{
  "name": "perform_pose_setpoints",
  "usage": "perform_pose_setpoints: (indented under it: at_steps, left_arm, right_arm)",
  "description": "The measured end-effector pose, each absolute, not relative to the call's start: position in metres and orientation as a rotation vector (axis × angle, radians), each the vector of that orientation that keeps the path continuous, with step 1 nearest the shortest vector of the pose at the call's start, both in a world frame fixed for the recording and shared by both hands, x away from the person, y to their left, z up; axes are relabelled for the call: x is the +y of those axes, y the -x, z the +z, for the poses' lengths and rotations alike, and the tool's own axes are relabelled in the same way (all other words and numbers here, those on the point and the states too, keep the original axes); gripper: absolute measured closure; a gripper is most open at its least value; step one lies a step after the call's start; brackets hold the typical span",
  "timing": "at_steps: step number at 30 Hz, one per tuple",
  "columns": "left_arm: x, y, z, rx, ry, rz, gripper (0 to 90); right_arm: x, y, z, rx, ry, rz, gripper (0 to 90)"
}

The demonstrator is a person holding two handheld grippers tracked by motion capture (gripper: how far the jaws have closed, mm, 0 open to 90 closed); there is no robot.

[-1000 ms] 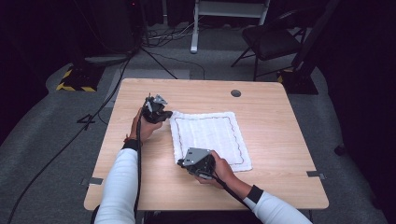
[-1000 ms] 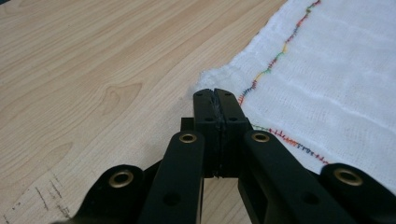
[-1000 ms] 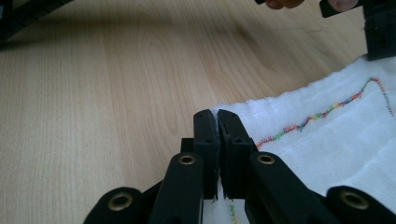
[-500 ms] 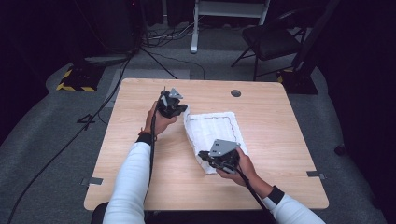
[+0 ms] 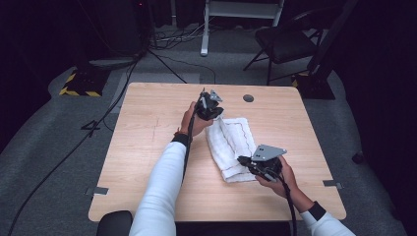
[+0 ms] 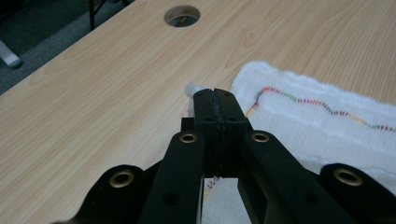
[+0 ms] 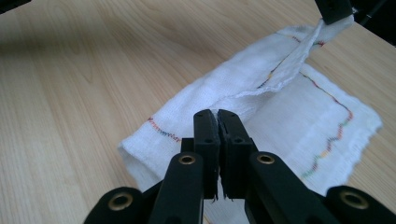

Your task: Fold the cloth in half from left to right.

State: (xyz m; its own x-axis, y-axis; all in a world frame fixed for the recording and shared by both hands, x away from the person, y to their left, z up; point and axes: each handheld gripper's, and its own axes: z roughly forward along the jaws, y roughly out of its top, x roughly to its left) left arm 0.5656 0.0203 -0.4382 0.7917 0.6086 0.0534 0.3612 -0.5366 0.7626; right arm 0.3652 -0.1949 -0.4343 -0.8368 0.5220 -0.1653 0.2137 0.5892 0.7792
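Left gripper (image 5: 210, 105): held in the person's left hand (image 5: 195, 120) at the far side of the cloth; jaws pressed together on a corner of the white cloth, a tuft of fabric poking out past the tips in the left gripper view (image 6: 215, 108).
Right gripper (image 5: 255, 164): held in the person's right hand (image 5: 276, 175) at the near side of the cloth; jaws closed on a pinch of the cloth's edge, seen in the right gripper view (image 7: 218, 128).
White cloth (image 5: 232, 142): a woven towel with a zigzag line of multicoloured stitching near its border; folded partway over itself, lying on the table between the two grippers, its near end bunched and its far corner lifted off the surface where the left gripper pinches it (image 7: 299, 51).
Table (image 5: 147, 147): light wood-grain top, square, with a round cable hole (image 5: 248, 98) near the far edge, just beyond the left gripper.
Cables: one trails from each gripper back along the forearms; both sleeves are white.
Surroundings: grey carpet floor, a dark chair (image 5: 290, 44) beyond the table to the right, loose cables on the floor, yellow-and-black hazard tape (image 5: 78, 88) at far left.
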Motion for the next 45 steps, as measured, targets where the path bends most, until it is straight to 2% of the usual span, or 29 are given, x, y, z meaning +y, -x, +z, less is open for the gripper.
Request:
perform_pose_setpoints:
  at_steps: [9, 20, 22, 23, 25, 26, 27, 30, 32, 33, 34, 39, 45]
  left_arm:
    - [-0.032, -0.57, -0.439, 0.627, -2.248, 0.413, 89.2]
    - [-0.064, -0.575, -0.458, 0.633, -2.272, 0.405, 89.0]
    - [-0.064, -0.574, -0.46, 0.671, -2.242, 0.414, 79.6]
    - [-0.064, -0.574, -0.46, 0.671, -2.242, 0.414, 76.7]
    - [-0.061, -0.57, -0.458, 0.702, -2.23, 0.434, 65.2]
    - [-0.061, -0.57, -0.458, 0.702, -2.23, 0.434, 60.2]
    - [-0.058, -0.568, -0.456, 0.704, -2.232, 0.437, 57.0]
    - [-0.048, -0.555, -0.451, 0.7, -2.21, 0.434, 40.5]
    - [-0.039, -0.545, -0.447, 0.694, -2.212, 0.423, 33.7]
    - [-0.035, -0.541, -0.445, 0.68, -2.221, 0.427, 33.7]
    - [-0.025, -0.529, -0.443, 0.664, -2.217, 0.402, 28.3]
    - [-0.009, -0.499, -0.443, 0.6, -2.239, 0.369, 24.4]
    - [-0.004, -0.456, -0.455, 0.482, -2.313, 0.306, 24.6]
  right_arm:
    - [-0.24, -0.364, -0.436, 2.432, -0.7, 1.076, 87.0]
    - [-0.253, -0.366, -0.454, 2.489, -0.757, 0.966, 85.9]
    - [-0.254, -0.368, -0.46, 2.498, -0.794, 0.918, 76.2]
    - [-0.254, -0.368, -0.46, 2.498, -0.794, 0.918, 76.2]
    - [-0.257, -0.369, -0.461, 2.492, -0.804, 0.915, 67.7]
    - [-0.257, -0.369, -0.461, 2.492, -0.804, 0.915, 67.7]
    - [-0.258, -0.369, -0.46, 2.483, -0.816, 0.911, 61.8]
    - [-0.265, -0.371, -0.457, 2.461, -0.844, 0.929, 52.6]
    - [-0.271, -0.372, -0.455, 2.444, -0.855, 0.947, 48.6]
    - [-0.271, -0.372, -0.455, 2.444, -0.855, 0.947, 48.6]
    - [-0.276, -0.374, -0.454, 2.425, -0.873, 0.957, 46.0]
    - [-0.282, -0.38, -0.455, 2.386, -0.891, 0.943, 43.4]
    - [-0.28, -0.39, -0.467, 2.439, -0.872, 0.877, 41.9]
